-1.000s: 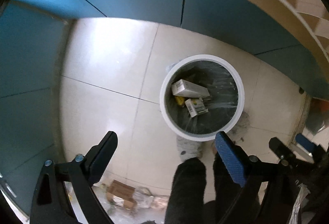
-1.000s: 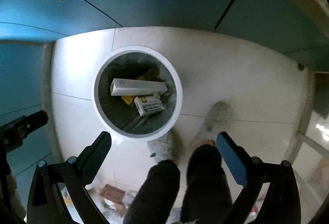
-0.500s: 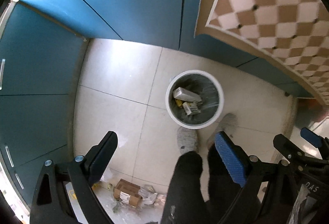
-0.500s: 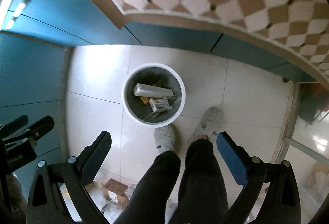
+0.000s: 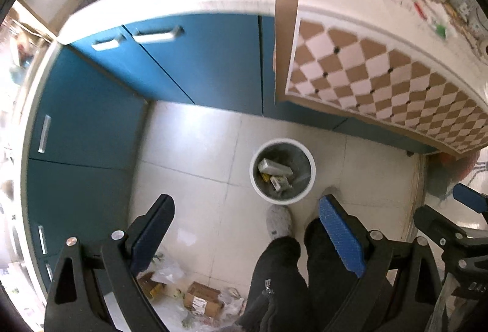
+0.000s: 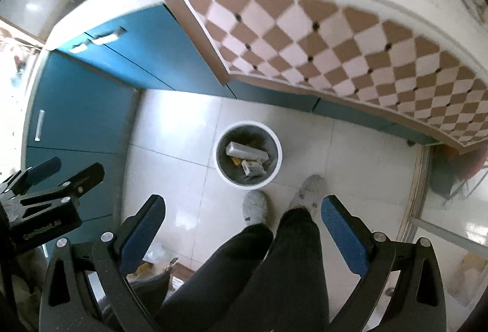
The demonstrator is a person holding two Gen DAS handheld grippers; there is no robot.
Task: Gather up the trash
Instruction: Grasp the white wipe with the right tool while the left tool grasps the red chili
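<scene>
Change: both claws have risen well away from the bin (image 5: 282, 172), which now looks smaller and farther below; the countertop has come into view.
Left claw (image 5: 247, 228): spread wide, holding nothing.
Right claw (image 6: 244, 223): spread wide, also empty.
Bin: white-rimmed, on the floor (image 5: 189, 146) just ahead of the person's slippers (image 5: 279, 220), near the blue cabinets (image 5: 195, 57).
Collected trash: a long pale box (image 6: 247, 150) and a smaller printed carton (image 6: 253, 167) lie inside the bin.
Remaining trash: a brown cardboard box (image 5: 202, 298) and crumpled plastic wrappers (image 5: 166, 271) on the floor by the cabinet base, behind the left claw.
Risk: thin wrappers could slip from a wide pinch; bending down blind, a claw could knock the bin or the person's legs (image 6: 268, 271).
</scene>
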